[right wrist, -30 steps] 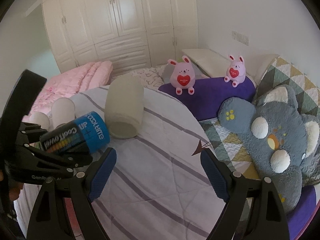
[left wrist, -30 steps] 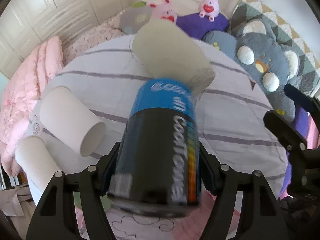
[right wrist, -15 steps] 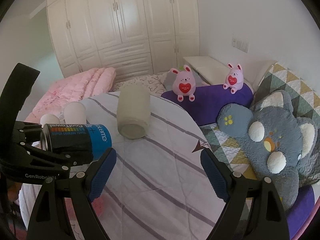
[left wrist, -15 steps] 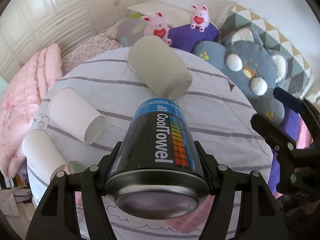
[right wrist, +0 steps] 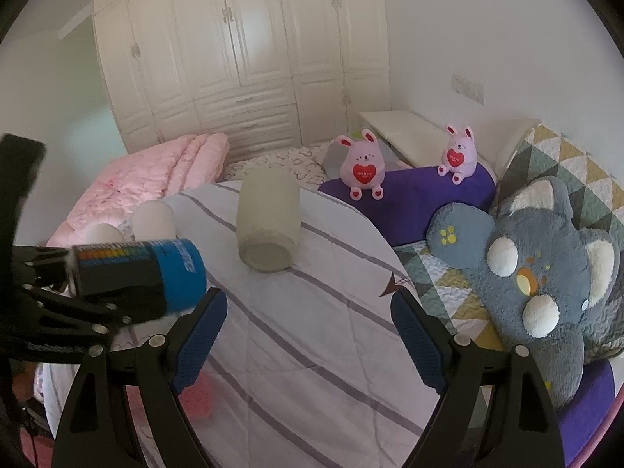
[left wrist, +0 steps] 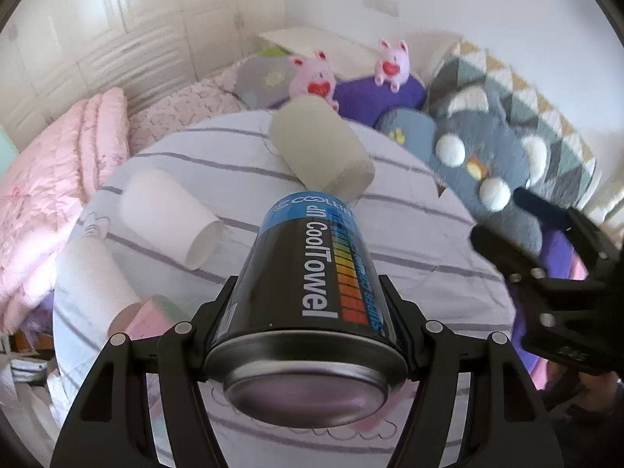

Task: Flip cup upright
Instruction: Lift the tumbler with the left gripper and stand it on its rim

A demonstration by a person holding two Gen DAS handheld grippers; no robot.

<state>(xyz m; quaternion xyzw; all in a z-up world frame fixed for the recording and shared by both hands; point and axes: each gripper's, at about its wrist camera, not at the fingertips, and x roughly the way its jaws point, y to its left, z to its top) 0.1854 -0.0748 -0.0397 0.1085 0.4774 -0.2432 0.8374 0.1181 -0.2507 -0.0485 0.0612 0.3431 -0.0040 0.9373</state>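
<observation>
Between the fingers of the left tool (left wrist: 308, 327) sits the cup (left wrist: 312, 292), a black-and-blue printed can-shaped one, clamped round its lower body and held almost level above the bed (left wrist: 409, 234). It looks rigid, smooth and probably light, so a mid-body hold suits it. The right tool (right wrist: 308, 325) stands wide and holds nothing. The striped quilt beneath is soft; a grey cup (left wrist: 321, 156) lies ahead.

can (left wrist: 312, 280): black body, blue top band, white lettering, rainbow stripe bar | cup (right wrist: 268, 223): plain pale grey-beige | two paper cups (left wrist: 171, 220): white | bedspread (right wrist: 312, 331): white with thin purple stripes | quilt at 10 o'clock (right wrist: 152, 179): pink | bunnies (right wrist: 362, 163): pink, red hearts | pads (right wrist: 199, 345): blue
</observation>
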